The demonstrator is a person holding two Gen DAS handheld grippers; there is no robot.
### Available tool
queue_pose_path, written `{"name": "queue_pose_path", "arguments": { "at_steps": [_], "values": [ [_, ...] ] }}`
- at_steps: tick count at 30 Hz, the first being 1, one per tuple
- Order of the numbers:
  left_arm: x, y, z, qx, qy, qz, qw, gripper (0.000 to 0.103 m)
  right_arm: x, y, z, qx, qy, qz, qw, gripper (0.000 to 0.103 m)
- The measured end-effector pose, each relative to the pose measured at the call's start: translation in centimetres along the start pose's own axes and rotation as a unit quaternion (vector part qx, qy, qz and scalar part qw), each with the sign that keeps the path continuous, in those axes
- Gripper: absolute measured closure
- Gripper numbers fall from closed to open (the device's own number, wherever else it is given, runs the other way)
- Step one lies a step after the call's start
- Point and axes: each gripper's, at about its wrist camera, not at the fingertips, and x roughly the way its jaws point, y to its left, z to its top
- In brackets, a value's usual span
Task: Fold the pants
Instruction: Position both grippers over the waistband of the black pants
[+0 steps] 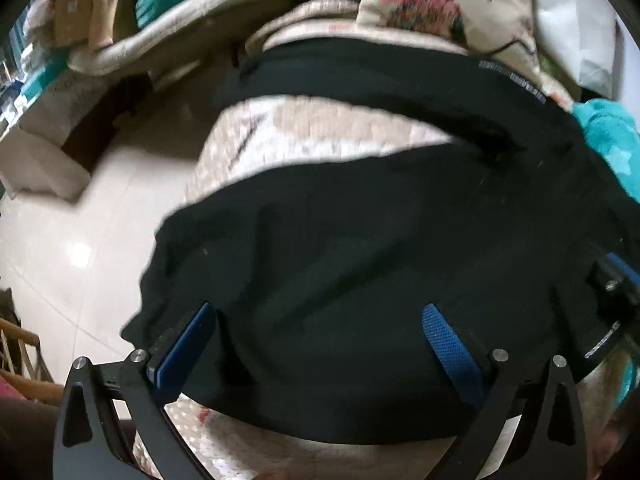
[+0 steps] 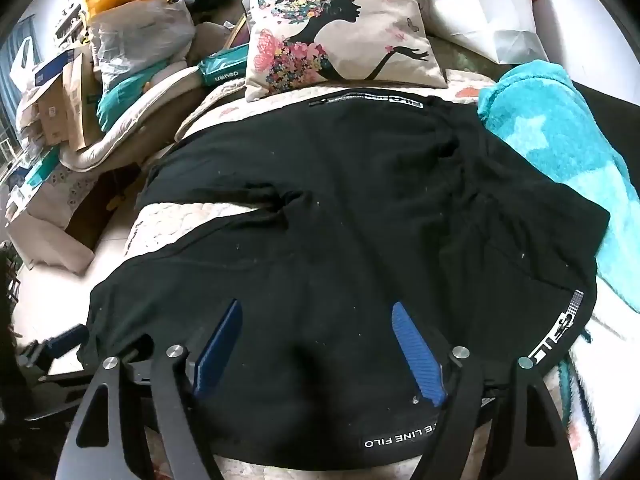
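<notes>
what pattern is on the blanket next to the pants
Turquoise with pale star shapes on the blanket, seen best in the right wrist view, beside the black pants.

- Setting: a lived-in home, seemingly a bedroom or sitting corner used for storage.
- Quilted cream bedspread [image 2: 168,224] covering a bed or sofa.
- Decorative cushion [image 2: 340,28] showing a floral woman's silhouette, leaning at the back.
- Teal star-patterned blanket [image 2: 560,152] lying at the right.
- Cardboard boxes [image 2: 60,108] and a stuffed plastic bag [image 2: 136,40] piling up at the left.
- Glossy pale tiled floor [image 1: 60,248] reflecting light.
</notes>
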Motion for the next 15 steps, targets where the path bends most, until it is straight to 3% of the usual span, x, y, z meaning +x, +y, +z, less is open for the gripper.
{"name": "queue_pose_path", "arguments": {
  "at_steps": [15],
  "values": [
    [0.49,0.21,-0.77,-0.016,-0.001,-0.009,0.9998,0.000,-0.18,0.03,-0.26,0.002,0.003,-0.002,1.000,0.020]
  ]
}}
